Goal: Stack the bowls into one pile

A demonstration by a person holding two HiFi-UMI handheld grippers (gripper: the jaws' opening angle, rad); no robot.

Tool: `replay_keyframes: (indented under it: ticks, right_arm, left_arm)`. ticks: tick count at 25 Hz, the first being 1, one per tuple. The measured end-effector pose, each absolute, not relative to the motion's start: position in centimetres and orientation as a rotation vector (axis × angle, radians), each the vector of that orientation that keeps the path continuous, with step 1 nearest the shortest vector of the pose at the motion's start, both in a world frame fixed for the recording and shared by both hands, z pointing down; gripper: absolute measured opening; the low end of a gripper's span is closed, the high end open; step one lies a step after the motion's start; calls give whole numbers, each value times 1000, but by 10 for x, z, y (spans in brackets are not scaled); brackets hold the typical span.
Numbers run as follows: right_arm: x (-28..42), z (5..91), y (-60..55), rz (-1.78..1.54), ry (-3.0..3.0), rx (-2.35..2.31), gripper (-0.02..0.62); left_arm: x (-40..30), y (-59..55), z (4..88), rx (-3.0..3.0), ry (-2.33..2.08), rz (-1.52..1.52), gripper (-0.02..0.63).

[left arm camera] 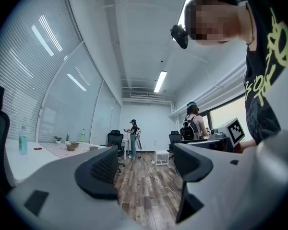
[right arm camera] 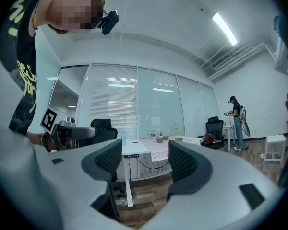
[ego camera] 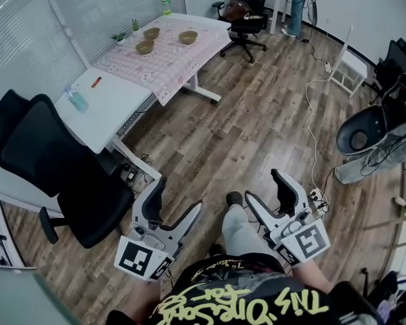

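Note:
Three brown bowls stand apart on the pink-clothed table far across the room: one at the back, one to the right, one nearer. In the left gripper view they show small at the far left; in the right gripper view they sit on the table between the jaws. My left gripper and right gripper are held low over the wooden floor, far from the table. Both are open with nothing between the jaws, as the left and right gripper views also show.
A white desk with a clear bottle adjoins the table. A black office chair stands at the left, another behind the table. A white cable trails over the floor. A person stands at the far end.

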State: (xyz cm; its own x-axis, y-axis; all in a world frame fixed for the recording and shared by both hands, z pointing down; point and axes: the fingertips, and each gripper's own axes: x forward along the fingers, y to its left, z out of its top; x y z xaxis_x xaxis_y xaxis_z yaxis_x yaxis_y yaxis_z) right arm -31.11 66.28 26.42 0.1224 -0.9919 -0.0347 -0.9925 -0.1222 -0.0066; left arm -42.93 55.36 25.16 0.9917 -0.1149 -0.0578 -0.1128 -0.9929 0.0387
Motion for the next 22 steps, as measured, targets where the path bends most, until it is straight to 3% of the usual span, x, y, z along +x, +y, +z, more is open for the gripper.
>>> replay_keyframes:
  ticks: [9,22]
  right_arm:
    - [-267,269,611,35,2096,-2276,287]
    - [-133,264,521,73,2132,-2235,287]
  left_arm:
    - [-391,507,254,3097,-245,-93,357]
    - [-267,426,242,3118,-329,-115,357]
